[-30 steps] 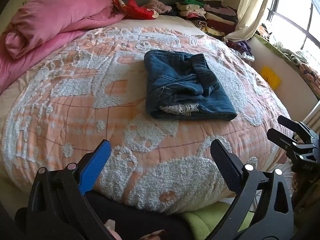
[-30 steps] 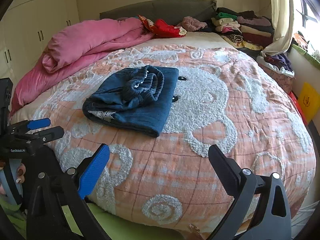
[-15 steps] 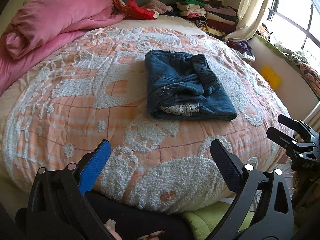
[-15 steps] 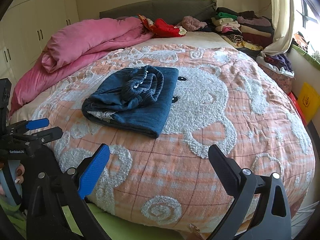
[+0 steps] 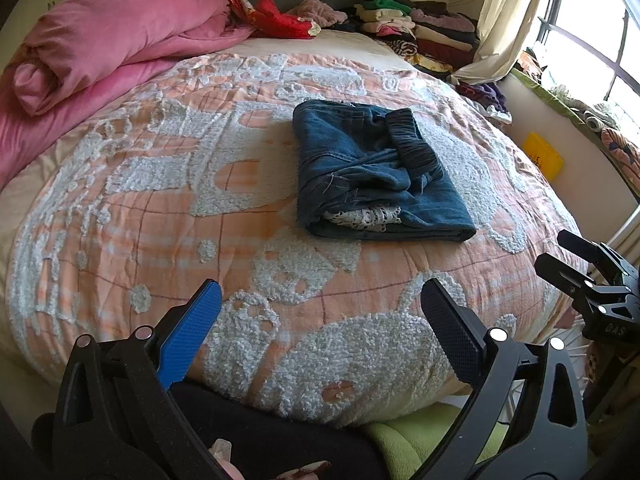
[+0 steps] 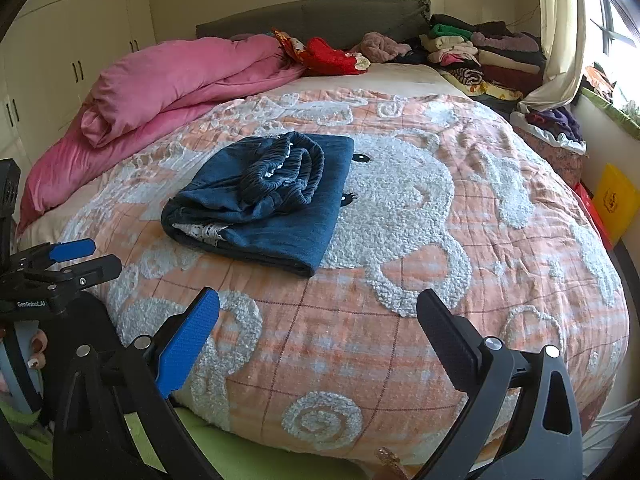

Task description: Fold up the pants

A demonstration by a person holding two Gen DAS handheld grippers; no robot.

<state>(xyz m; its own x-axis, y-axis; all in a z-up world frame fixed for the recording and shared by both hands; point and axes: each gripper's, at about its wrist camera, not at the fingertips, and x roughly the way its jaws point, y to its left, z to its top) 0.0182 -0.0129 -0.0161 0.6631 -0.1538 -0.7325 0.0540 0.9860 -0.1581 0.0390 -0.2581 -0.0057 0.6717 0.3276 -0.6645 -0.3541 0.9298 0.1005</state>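
The pants are seen folded into a compact bundle in the middle of the quilt, with the elastic waistband on top and a bit of white lace showing at the near edge. The left gripper is held wide open near the bed's front edge, gripping nothing. The right gripper is likewise spread open and empty, well apart from the pants.

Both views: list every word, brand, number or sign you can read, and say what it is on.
"GenRobot.AI": white print on the left claw body, right wrist view.
"DAS", roughly: raised letters on the right claw body, left wrist view; uncertain.
Yellow card by the wall: dark mark, too blurred to read.
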